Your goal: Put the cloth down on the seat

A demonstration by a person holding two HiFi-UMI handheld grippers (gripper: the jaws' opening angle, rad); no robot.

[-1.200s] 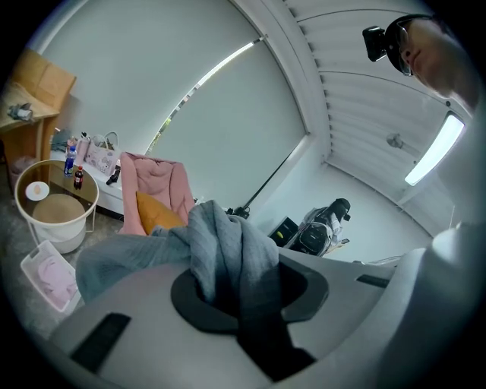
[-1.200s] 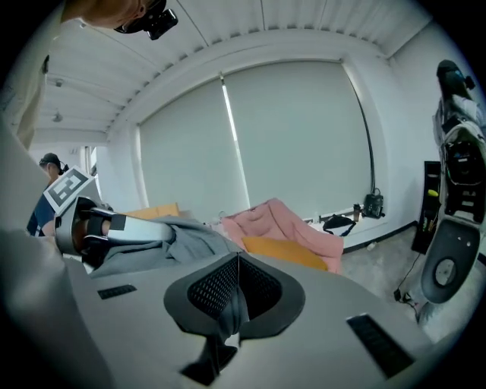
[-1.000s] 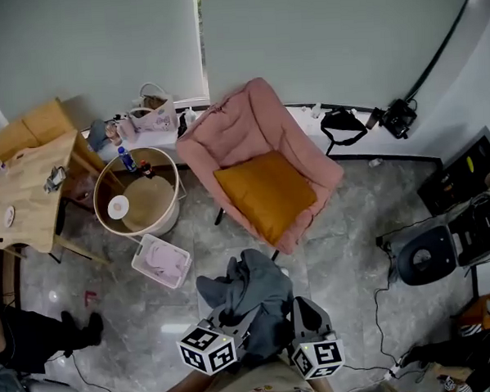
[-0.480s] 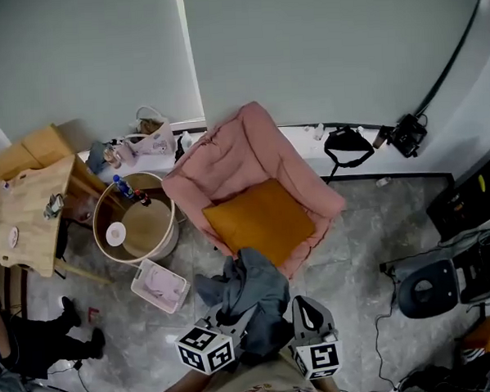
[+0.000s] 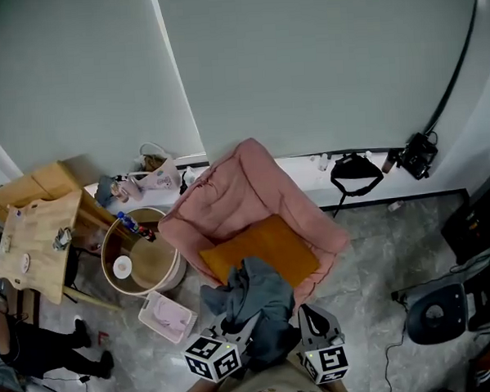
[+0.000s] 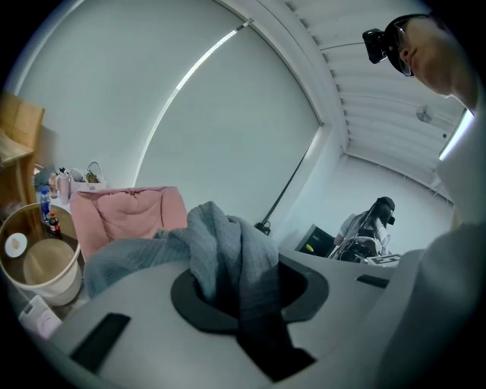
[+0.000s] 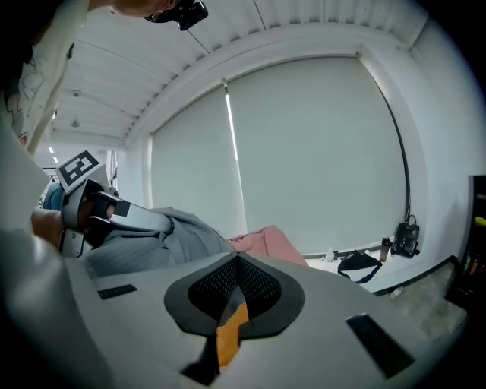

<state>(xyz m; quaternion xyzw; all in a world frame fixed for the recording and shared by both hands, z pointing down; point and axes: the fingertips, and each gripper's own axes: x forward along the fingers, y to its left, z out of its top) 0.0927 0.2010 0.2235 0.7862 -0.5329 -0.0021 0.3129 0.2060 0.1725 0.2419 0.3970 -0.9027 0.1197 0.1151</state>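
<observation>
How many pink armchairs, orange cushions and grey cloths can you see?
Pink armchair: 1
Orange cushion: 1
Grey cloth: 1
Total: 3

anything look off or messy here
Nothing spilled or broken. The grey cloth hangs in a crumpled bunch from the left tool, not yet laid down; the pink armchair stands turned at an angle to the wall.

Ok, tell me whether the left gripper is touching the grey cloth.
Touching. The left gripper view shows the left gripper shut on the grey cloth, which bunches up out of the gap between its jaws.
</observation>
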